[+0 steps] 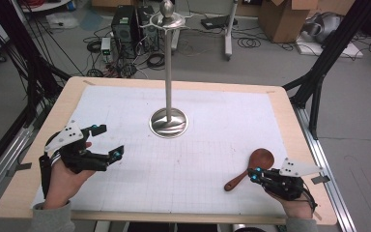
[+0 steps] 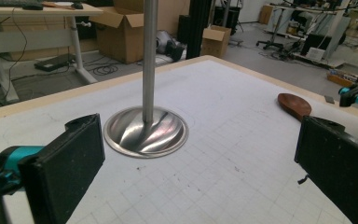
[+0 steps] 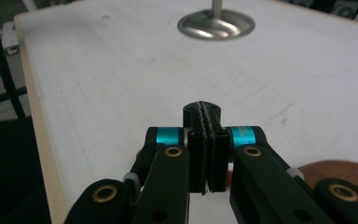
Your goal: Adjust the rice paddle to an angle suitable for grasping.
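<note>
spoon [image 1: 251, 168], wooden, lies flat on the white gridded sheet at the right near part of the worktop [image 1: 280, 111], bowl toward the far side, handle slanting back toward the near edge. right tool [image 1: 254, 174] sits low just beside the handle, on its right side; in the right gripper view [image 3: 208, 154] its two black pads are pressed together with nothing between them, and part of the brown spoon shows below and to the right of the linkage. left tool [image 1: 108, 141] is held over the left part of the worktop, well apart from the spoon, its pads spread wide and empty. steel stand [image 1: 168, 121], round base and upright pole, occupies the centre.
</note>
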The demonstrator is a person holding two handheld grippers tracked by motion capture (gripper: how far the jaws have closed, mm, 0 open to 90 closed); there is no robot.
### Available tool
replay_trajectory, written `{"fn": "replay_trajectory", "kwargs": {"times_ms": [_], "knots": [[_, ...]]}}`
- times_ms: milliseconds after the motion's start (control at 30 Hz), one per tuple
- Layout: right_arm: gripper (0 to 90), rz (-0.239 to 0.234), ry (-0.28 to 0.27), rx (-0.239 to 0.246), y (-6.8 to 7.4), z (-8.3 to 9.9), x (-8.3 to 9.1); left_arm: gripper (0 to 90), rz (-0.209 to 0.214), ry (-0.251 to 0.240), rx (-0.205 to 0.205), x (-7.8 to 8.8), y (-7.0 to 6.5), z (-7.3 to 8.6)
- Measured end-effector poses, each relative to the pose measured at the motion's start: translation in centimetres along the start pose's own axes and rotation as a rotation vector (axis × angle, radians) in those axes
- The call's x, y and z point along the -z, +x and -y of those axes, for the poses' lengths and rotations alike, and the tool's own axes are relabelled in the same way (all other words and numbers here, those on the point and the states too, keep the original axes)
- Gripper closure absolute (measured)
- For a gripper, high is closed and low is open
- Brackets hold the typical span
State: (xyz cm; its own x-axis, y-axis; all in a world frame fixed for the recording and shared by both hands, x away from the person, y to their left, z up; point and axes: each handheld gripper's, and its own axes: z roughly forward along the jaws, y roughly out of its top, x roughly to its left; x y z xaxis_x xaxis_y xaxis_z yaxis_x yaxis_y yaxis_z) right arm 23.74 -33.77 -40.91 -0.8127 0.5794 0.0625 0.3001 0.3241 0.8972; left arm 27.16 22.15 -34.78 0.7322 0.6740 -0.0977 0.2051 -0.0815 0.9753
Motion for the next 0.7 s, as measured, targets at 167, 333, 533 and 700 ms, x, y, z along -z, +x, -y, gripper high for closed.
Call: {"fn": "replay_trajectory", "kwargs": {"times_ms": [167, 333, 533, 700], "knots": [[89.2, -0.028, 0.071, -0.025, -0.5, 1.5, -0.8, 2.0, -0.002, 0.004, -0.001, -0.1, 0.1, 0.0], [89.3, -0.044, 0.123, -0.038, -0.8, 2.5, -1.7, 2.0, -0.006, 0.011, -0.002, -0.2, 0.0, 0.1], [89.2, -0.059, 0.142, -0.053, -1.0, 2.8, -2.4, 2.0, -0.014, 0.019, 0.002, -0.2, 0.1, 0.2], [89.3, -0.064, 0.2, -0.043, -0.9, 2.7, -3.3, 2.0, -0.027, 0.021, 0.008, 0.1, 0.2, 0.3]]}}
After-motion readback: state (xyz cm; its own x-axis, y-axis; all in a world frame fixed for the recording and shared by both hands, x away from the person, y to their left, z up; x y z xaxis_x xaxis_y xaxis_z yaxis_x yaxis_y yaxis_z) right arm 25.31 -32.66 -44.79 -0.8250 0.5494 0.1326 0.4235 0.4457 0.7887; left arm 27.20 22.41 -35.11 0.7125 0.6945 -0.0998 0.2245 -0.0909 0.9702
